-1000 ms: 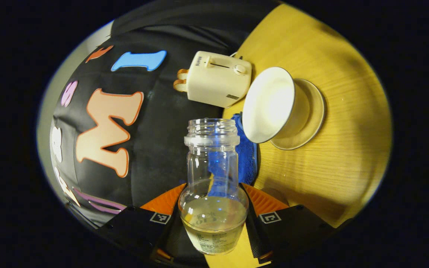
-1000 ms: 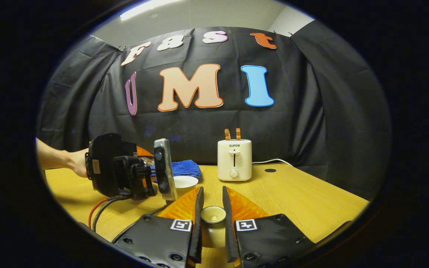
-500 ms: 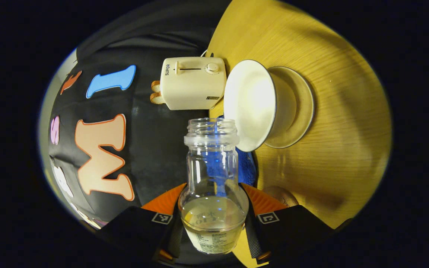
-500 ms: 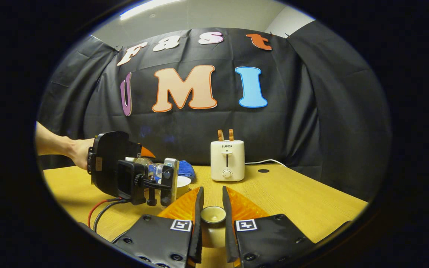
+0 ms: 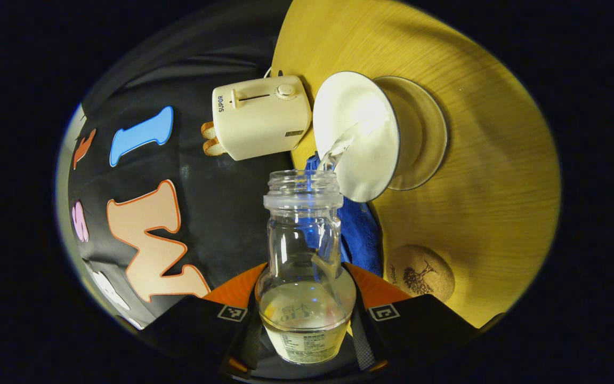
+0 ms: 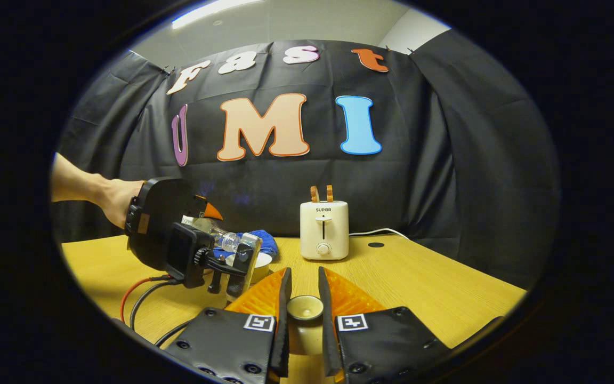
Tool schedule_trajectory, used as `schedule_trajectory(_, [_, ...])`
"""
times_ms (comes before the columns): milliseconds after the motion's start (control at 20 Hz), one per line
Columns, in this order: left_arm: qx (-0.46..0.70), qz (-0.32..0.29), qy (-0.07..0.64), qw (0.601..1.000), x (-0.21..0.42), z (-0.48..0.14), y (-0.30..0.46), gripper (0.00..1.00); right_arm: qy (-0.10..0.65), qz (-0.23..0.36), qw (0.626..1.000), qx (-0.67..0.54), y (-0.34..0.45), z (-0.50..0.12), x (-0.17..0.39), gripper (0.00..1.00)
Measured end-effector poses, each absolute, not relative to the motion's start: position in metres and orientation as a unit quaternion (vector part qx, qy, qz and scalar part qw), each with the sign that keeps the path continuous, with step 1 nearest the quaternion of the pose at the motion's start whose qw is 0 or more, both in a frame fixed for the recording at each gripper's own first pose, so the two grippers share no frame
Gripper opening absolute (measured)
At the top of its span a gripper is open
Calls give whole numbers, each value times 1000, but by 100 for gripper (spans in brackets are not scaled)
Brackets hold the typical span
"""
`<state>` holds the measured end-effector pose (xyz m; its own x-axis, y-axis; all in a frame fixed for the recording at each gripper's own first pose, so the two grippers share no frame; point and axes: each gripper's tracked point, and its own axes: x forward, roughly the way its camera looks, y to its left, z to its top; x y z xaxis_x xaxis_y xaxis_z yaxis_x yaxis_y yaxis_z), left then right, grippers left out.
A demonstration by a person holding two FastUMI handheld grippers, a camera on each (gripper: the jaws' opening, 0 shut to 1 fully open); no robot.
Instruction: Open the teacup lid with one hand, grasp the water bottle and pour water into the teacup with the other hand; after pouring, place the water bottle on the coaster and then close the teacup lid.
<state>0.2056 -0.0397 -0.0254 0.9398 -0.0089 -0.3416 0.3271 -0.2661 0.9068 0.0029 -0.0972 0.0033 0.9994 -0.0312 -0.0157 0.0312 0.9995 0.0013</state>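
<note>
In the left gripper view my left gripper (image 5: 305, 298) is shut on a clear water bottle (image 5: 304, 256), tipped over on its side. A thin stream of water (image 5: 339, 146) runs from the bottle's mouth into the white teacup (image 5: 357, 133), which stands on its saucer (image 5: 424, 133). A round cork coaster (image 5: 419, 272) lies on the wooden table beside the cup. In the right gripper view my right gripper (image 6: 303, 309) is shut on the knob of the teacup lid (image 6: 304, 308), held above the table. The left gripper (image 6: 179, 240) and tilted bottle (image 6: 221, 240) sit over the teacup (image 6: 259, 264) at the left.
A cream toaster (image 6: 324, 229) with two slices in it stands at the back of the table (image 6: 435, 288), its cable trailing right. A blue cloth (image 5: 357, 240) lies behind the teacup. A person's hand (image 6: 110, 197) holds the left gripper; red and black cables (image 6: 142, 309) trail from it.
The left gripper has tipped the bottle further and brought its mouth over the cup; water now flows into the cup. The coaster has come into view. The right gripper stays still with the lid.
</note>
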Motion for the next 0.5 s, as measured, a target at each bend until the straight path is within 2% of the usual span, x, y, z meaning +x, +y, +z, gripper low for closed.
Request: schedule_trajectory(500, [823,-133,116,540,206,-6,-38,67,8,-14,1000,1,-97,4,3,29])
